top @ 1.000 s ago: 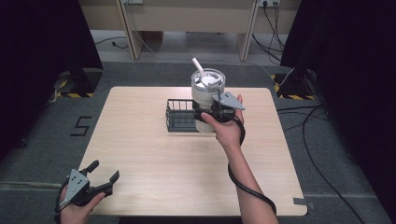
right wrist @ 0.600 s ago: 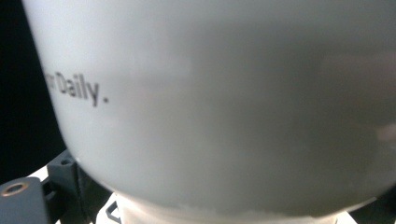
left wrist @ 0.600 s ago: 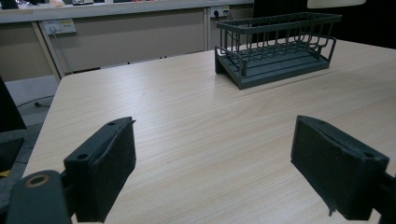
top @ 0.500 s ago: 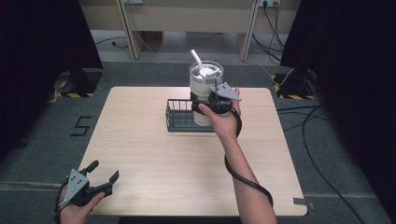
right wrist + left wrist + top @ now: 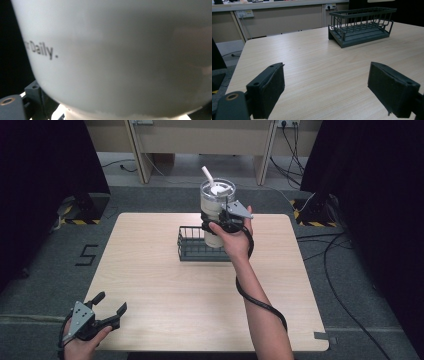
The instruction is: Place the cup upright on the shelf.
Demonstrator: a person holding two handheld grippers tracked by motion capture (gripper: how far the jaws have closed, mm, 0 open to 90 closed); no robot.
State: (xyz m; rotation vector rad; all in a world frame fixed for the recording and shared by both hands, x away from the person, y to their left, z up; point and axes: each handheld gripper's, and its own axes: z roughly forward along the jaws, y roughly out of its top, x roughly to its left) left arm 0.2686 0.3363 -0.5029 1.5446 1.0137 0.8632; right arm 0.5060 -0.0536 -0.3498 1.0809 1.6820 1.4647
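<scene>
The table (image 5: 165, 285) is a pale wood top, and near its far edge, about midway along, sits the dark wire basket (image 5: 192, 245), unmoved across the last second. Above the basket's right end the white tumbler (image 5: 216, 212), with its clear lid and white straw (image 5: 207, 174), rides higher now than a second ago, when its base sat down at basket level; half a second ago it was already rising, and now its base shows level with the basket's top rail. The right gripper (image 5: 220, 226) is clamped on the tumbler's lower body, jaws pressed to either side, the person's hand wrapped behind it and the cable looping down the forearm. In the right gripper view the tumbler's white wall (image 5: 120, 57) looms close, printed "Daily." At the near left corner the left gripper (image 5: 107, 312) stays put just as before, jaws spread wide apart, nothing between them.
</scene>
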